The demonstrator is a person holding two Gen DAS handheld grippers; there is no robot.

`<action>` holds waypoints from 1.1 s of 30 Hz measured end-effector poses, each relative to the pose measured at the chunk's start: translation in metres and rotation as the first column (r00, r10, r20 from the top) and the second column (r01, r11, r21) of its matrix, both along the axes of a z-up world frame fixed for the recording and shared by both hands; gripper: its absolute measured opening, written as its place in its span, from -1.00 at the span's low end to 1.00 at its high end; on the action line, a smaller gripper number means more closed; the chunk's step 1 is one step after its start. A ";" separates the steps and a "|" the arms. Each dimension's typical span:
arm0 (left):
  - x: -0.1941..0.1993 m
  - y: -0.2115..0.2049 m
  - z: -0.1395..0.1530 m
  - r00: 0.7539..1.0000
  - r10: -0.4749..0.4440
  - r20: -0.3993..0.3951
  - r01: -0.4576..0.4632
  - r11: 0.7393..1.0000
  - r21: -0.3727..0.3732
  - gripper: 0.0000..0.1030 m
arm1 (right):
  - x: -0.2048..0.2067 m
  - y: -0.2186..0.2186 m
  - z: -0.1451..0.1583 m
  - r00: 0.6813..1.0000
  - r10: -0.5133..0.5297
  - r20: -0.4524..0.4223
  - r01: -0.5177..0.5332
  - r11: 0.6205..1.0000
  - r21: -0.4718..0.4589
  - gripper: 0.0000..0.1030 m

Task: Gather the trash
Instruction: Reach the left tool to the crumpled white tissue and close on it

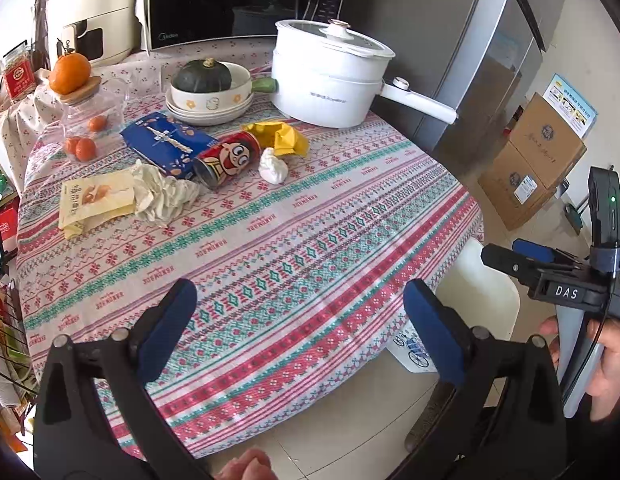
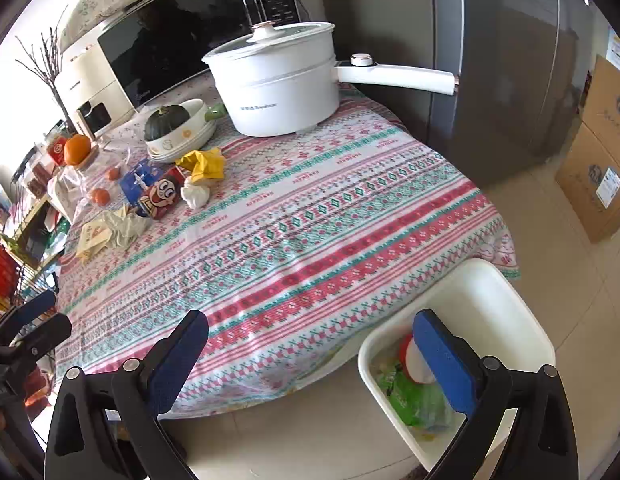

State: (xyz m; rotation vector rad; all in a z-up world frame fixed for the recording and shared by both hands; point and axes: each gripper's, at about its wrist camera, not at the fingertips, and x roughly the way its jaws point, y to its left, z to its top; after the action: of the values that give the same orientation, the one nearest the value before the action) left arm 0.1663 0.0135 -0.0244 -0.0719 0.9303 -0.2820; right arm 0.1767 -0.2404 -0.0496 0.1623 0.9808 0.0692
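Nearest the lens, the left gripper [image 1: 299,326] was held with its blue-padded fingers [image 1: 167,328] wide apart and empty above the near edge of the patterned tablecloth [image 1: 293,240]; the right gripper [image 2: 318,354] likewise stood spread and empty, one pad over the cloth edge, the other over the white bin [image 2: 490,292]; that bin sat on the floor just beside the table's near right edge and held green wrapping [image 2: 414,398] and a red-and-white item [image 2: 410,354]; a hand [image 1: 602,364] gripped the right tool's handle at the right margin of the left wrist view. The middle of the cloth lay bare; the trash was gathered toward the far left: a beige paper packet [image 1: 95,202] touching a crumpled cream wrapper [image 1: 161,196]; beyond these a red cartoon can [image 1: 225,160] lying on its side against a blue packet [image 1: 165,146]; a white tissue wad [image 1: 273,166] just beside the can's far end; a yellow wrapper [image 1: 283,138] behind the wad. Farther back stood stacked bowls holding a dark green squash [image 1: 201,76], a clear jar with small oranges [image 1: 83,146] and an orange [image 1: 69,73] on its lid, and a white lidded electric pot [image 1: 326,76]; a microwave [image 1: 229,0] and a grey refrigerator [image 1: 482,64] closed the background; cardboard boxes [image 1: 534,160] stood on the floor at right.
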 end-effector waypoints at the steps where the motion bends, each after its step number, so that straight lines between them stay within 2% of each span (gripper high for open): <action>1: 0.004 0.007 0.002 1.000 0.009 0.009 -0.009 1.000 0.013 0.99 | 0.003 0.006 0.002 1.000 0.009 0.005 -0.009 1.000 0.004 1.00; 5: 0.019 0.032 0.001 0.997 0.054 0.062 -0.059 0.996 0.071 0.99 | 0.015 0.026 0.004 0.999 0.037 0.020 -0.037 0.999 0.005 1.00; 9: 0.031 0.049 -0.016 0.994 0.056 0.094 -0.067 0.991 0.115 0.99 | 0.026 0.041 0.001 0.998 0.055 0.017 -0.054 0.999 -0.003 1.00; 15: 0.047 0.076 -0.043 0.996 0.066 0.065 -0.070 0.996 0.048 0.99 | 0.043 0.052 -0.004 0.998 0.066 0.019 -0.065 0.998 -0.024 1.00; 17: 0.052 0.088 -0.051 0.992 0.104 0.074 -0.106 0.994 0.014 0.99 | 0.050 0.054 -0.008 0.998 0.065 0.017 -0.064 0.997 -0.040 1.00; 19: 0.059 0.100 -0.063 0.989 0.143 0.045 -0.143 0.990 -0.005 0.99 | 0.057 0.055 -0.012 0.999 0.052 0.006 -0.051 0.998 -0.045 1.00; 25: 0.075 0.115 -0.096 0.976 0.212 -0.044 -0.211 0.977 0.019 0.99 | 0.079 0.062 -0.023 1.000 0.027 -0.009 -0.027 1.000 -0.010 1.00; 29: 0.085 0.118 -0.096 0.967 0.242 -0.079 -0.248 0.966 -0.072 0.99 | 0.096 0.071 -0.033 0.999 0.016 -0.034 -0.015 0.999 0.037 1.00; 33: 0.100 0.117 -0.097 0.958 0.280 -0.060 -0.286 0.943 -0.168 0.99 | 0.114 0.083 -0.040 1.000 0.000 -0.027 0.001 0.999 0.050 1.00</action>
State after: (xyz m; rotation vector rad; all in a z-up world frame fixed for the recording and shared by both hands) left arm 0.2661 0.1309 -0.1214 -0.3719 0.9159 -0.0948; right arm 0.2912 -0.1569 -0.0900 0.2102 1.0059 0.0913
